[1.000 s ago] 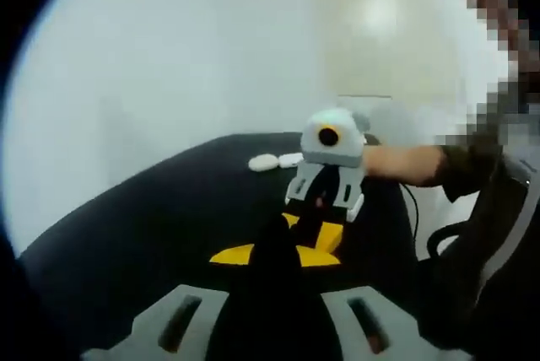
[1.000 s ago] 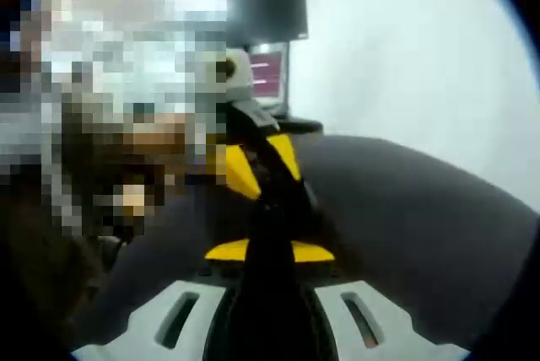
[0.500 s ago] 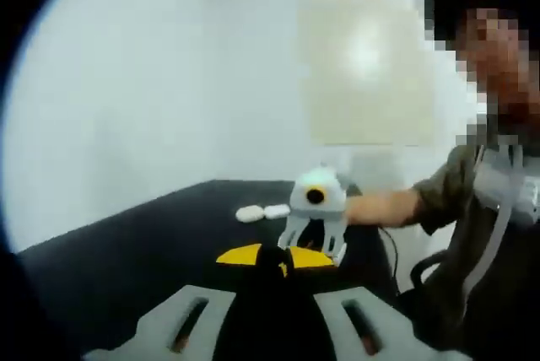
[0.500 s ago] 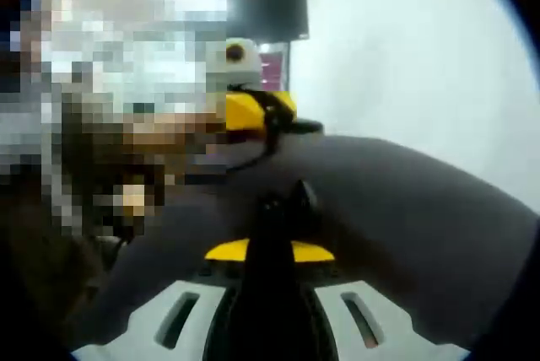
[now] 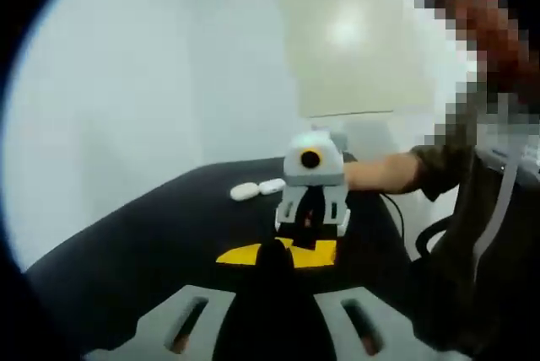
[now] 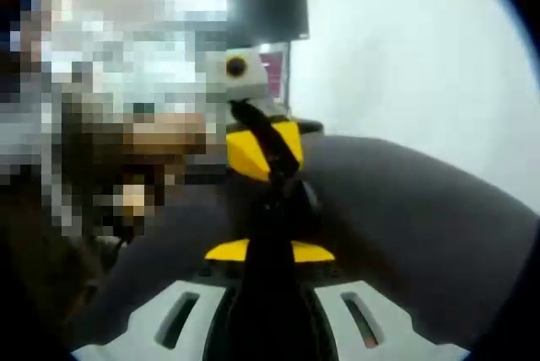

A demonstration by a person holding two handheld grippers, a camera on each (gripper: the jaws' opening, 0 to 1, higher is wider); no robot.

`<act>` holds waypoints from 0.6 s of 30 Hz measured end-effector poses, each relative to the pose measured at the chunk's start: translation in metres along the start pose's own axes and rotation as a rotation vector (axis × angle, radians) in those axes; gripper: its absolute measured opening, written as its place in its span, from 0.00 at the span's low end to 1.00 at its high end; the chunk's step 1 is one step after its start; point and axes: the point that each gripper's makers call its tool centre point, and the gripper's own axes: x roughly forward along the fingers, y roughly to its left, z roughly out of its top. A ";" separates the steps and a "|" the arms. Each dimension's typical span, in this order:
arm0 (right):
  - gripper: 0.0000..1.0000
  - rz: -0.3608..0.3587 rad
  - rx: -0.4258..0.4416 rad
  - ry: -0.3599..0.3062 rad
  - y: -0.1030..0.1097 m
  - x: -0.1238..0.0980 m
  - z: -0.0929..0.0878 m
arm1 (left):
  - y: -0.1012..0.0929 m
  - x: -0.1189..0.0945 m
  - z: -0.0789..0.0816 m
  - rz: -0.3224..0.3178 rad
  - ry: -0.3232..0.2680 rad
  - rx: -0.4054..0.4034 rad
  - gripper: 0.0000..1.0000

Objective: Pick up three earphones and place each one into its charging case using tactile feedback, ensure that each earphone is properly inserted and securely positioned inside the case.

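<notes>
In the left gripper view, the left gripper point(image 5: 274, 253) has its jaws pressed together over the black table point(image 5: 126, 251), nothing visible between them. Straight ahead the right gripper point(image 5: 310, 209) faces it, and two white charging cases point(image 5: 257, 189) lie beyond, slightly left.

In the right gripper view, the right gripper point(image 6: 285, 201) looks closed too; any earphone there is too blurred to tell. The left gripper point(image 6: 257, 146) hangs just ahead.
</notes>
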 end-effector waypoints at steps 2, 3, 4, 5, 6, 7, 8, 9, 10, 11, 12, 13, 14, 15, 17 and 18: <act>0.18 0.000 -0.001 0.000 0.000 0.000 0.000 | -0.003 0.000 -0.001 -0.005 0.009 0.009 0.09; 0.18 0.000 -0.001 0.000 0.000 0.000 0.000 | -0.005 0.000 -0.002 -0.009 0.022 0.029 0.09; 0.18 0.000 -0.001 0.000 0.000 -0.001 0.000 | -0.006 0.000 -0.002 -0.011 0.023 0.033 0.09; 0.18 0.001 -0.001 0.000 0.000 -0.001 0.000 | -0.007 0.001 -0.003 -0.014 0.025 0.039 0.09; 0.18 0.001 -0.001 0.000 0.000 -0.001 0.000 | -0.008 0.001 -0.003 -0.017 0.027 0.045 0.09; 0.18 0.001 -0.001 0.000 0.000 -0.001 0.001 | -0.009 0.002 -0.004 -0.020 0.035 0.053 0.09; 0.18 0.001 -0.002 0.000 0.000 -0.001 0.001 | -0.009 0.003 -0.005 -0.021 0.047 0.062 0.09; 0.18 0.001 -0.001 -0.001 0.000 -0.001 0.001 | -0.009 0.004 -0.006 -0.021 0.049 0.071 0.09; 0.18 0.001 -0.001 -0.001 0.000 -0.001 0.001 | -0.009 0.004 -0.005 -0.023 0.052 0.077 0.09; 0.18 0.001 0.000 0.000 0.000 -0.001 0.001 | -0.008 0.005 -0.005 -0.027 0.057 0.080 0.09; 0.18 0.000 -0.001 -0.001 0.000 -0.001 0.001 | -0.008 0.004 -0.004 -0.026 0.065 0.085 0.09; 0.18 0.000 -0.002 0.000 0.000 -0.001 0.001 | -0.008 0.004 -0.004 -0.025 0.066 0.090 0.09; 0.18 0.001 -0.001 -0.001 0.000 -0.001 0.001 | -0.007 0.004 -0.003 -0.020 0.064 0.096 0.09; 0.18 0.001 -0.001 -0.001 0.000 -0.001 0.001 | -0.006 0.004 -0.002 -0.011 0.061 0.102 0.10; 0.18 0.001 -0.003 -0.001 0.000 -0.001 0.001 | -0.005 0.002 -0.001 -0.010 0.058 0.101 0.09; 0.18 0.001 -0.002 -0.001 0.000 -0.001 0.001 | -0.005 0.001 -0.001 -0.011 0.056 0.098 0.10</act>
